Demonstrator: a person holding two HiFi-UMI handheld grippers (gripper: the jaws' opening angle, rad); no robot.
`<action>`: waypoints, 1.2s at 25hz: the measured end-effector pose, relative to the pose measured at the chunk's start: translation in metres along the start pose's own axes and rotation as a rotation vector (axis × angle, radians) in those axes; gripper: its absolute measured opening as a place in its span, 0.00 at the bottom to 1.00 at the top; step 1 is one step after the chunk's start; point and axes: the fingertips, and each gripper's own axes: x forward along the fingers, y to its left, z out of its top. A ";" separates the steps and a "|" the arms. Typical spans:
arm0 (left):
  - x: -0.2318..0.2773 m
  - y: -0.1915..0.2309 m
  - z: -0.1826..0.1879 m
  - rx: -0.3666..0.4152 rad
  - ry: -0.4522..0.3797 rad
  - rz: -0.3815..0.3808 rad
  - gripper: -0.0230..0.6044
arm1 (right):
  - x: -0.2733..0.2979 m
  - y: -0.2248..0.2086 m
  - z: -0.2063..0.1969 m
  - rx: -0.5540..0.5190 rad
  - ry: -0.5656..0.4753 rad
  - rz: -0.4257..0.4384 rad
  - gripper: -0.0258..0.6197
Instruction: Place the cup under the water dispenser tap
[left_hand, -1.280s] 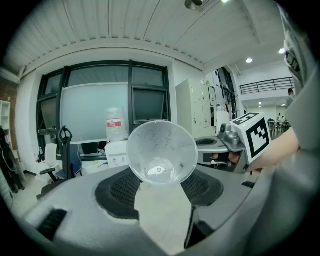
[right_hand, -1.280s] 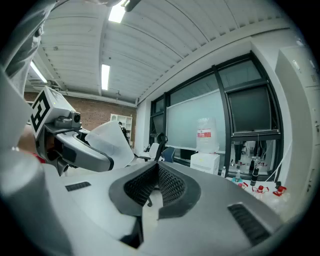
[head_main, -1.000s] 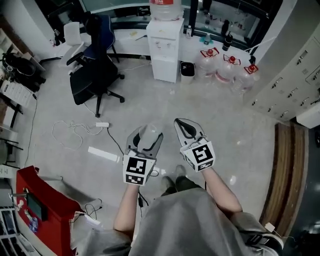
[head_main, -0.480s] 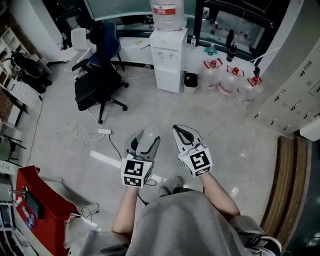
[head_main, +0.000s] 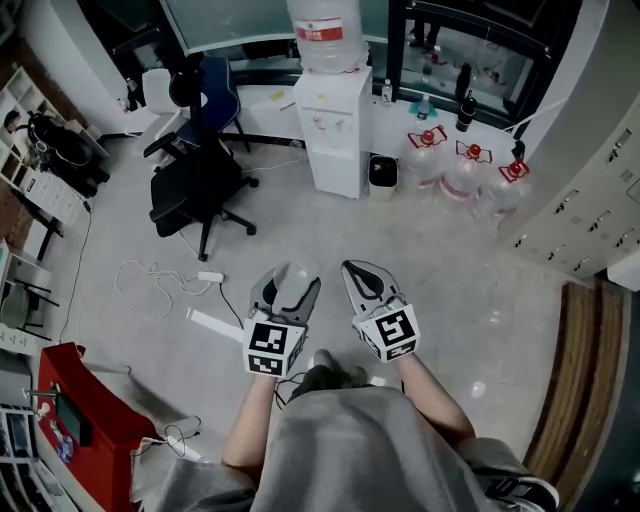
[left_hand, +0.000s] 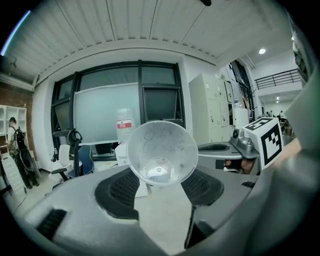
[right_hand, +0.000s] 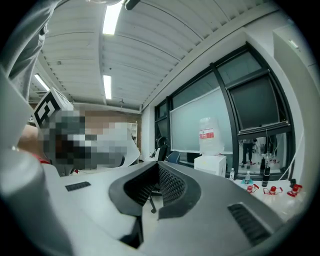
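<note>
So, cup (head_main: 298, 272) is in the left gripper (head_main: 290, 284), water dispenser (head_main: 335, 130) way off at the far side

Left one first. Its jaws stand wide apart and the clear plastic cup is clamped between the two black pads, one pad on each side of it. In the left gripper view you look right into the cup's open mouth and can see its round bottom, so the mouth tips back toward the camera. It hangs over the grey floor (head_main: 300, 225), out in front of the person's grey shirt.

The right gripper (head_main: 350, 268) is just beside the left one, on its right, not touching it. Its jaws are closed up with the tips meeting, and it has hold of nothing.

The white water dispenser stands at the far side of the room, pretty much straight ahead of both grippers and well apart from them. It has a big clear bottle (head_main: 325, 35) with a red-and-white label on top.

Left of it there's a black office chair (head_main: 200, 175). Right of it, just beside it, is a small dark bin (head_main: 381, 172), then three water jugs (head_main: 465, 165) with red caps standing on the floor.

A white power strip (head_main: 206, 276) with a loose cable lies on the floor nearer than the chair, left of the grippers. Pale lockers (head_main: 590, 190) run along the right side.
</note>
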 end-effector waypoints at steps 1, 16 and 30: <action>0.005 0.002 0.000 0.001 0.002 -0.001 0.44 | 0.004 -0.004 -0.001 0.004 0.001 -0.001 0.05; 0.084 0.092 -0.008 -0.009 0.028 -0.037 0.44 | 0.109 -0.043 -0.022 0.028 0.053 -0.028 0.05; 0.155 0.196 -0.007 -0.030 0.035 -0.111 0.44 | 0.226 -0.067 -0.021 0.017 0.094 -0.092 0.05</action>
